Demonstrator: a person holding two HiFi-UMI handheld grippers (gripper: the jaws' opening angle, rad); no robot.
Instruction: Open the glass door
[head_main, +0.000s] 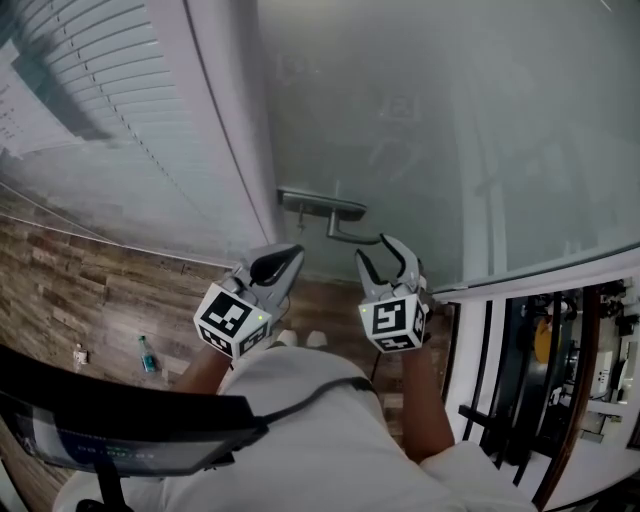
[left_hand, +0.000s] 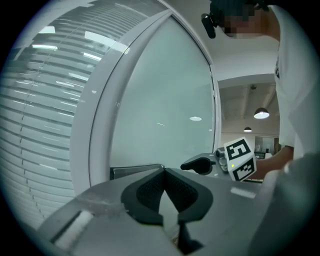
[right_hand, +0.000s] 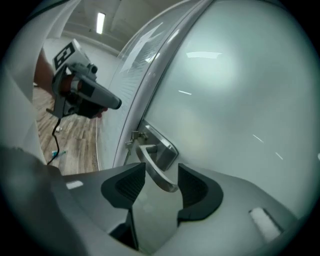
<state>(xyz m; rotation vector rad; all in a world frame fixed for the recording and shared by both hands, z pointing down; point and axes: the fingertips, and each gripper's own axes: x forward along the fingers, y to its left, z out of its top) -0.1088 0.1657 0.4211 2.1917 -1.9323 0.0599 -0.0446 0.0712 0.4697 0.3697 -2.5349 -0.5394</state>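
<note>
Jaws of the right gripper (right_hand: 160, 175) stand apart around the lever handle (right_hand: 150, 160), not pressing it. Left gripper (left_hand: 164, 172), at its nine o'clock, is closed and empty. Glass door (right_hand: 235, 110) looks unopened; gripping and pulling remain.

White slatted blinds (head_main: 80, 90) hang at the left. The floor (head_main: 70, 290) is brown wood plank. Round ceiling lamps (left_hand: 261, 114) glow.

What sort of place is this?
Likely an office interior: a frosted glass door with a metal lever handle, slatted blinds beside it, and a wood-plank floor.
</note>
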